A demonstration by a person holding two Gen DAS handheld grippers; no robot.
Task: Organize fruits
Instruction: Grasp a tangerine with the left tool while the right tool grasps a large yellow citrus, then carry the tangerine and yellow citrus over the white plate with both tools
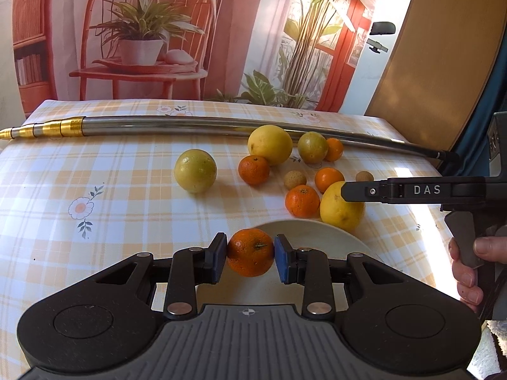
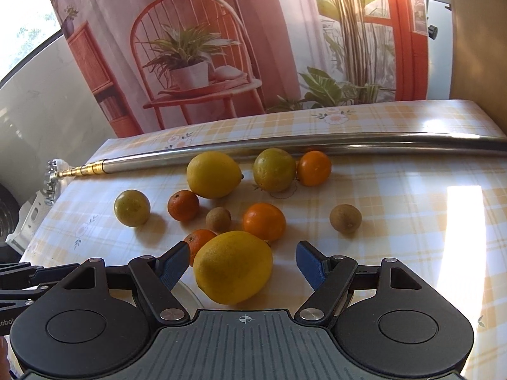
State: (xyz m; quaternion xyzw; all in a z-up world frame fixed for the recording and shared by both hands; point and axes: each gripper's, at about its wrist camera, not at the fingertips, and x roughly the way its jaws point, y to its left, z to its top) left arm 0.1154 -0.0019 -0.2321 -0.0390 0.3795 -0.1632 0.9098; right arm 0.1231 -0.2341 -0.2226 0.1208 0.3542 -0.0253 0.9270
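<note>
In the left wrist view my left gripper (image 1: pixel 250 250) is shut on a tangerine (image 1: pixel 250 253), held just over the near rim of a white plate (image 1: pixel 320 232). A big yellow lemon (image 2: pixel 233 267) lies on the table between the blue pads (image 2: pixel 172 266) of my right gripper (image 2: pixel 243 248), which is open and does not touch it. From the left wrist view the right gripper (image 1: pixel 348 191) reaches in from the right over that lemon (image 1: pixel 340 212). Several more tangerines, such as one (image 1: pixel 302 201) beside the lemon, lie loose behind.
A second lemon (image 1: pixel 270 144), two green-yellow round fruits (image 1: pixel 195 171) (image 1: pixel 312 147) and two small brown fruits (image 1: pixel 295 180) (image 2: pixel 345 218) are scattered on the checked tablecloth (image 1: pixel 111 190). A long metal pole (image 1: pixel 206 125) lies across the back. A person's hand (image 1: pixel 469 259) holds the right gripper.
</note>
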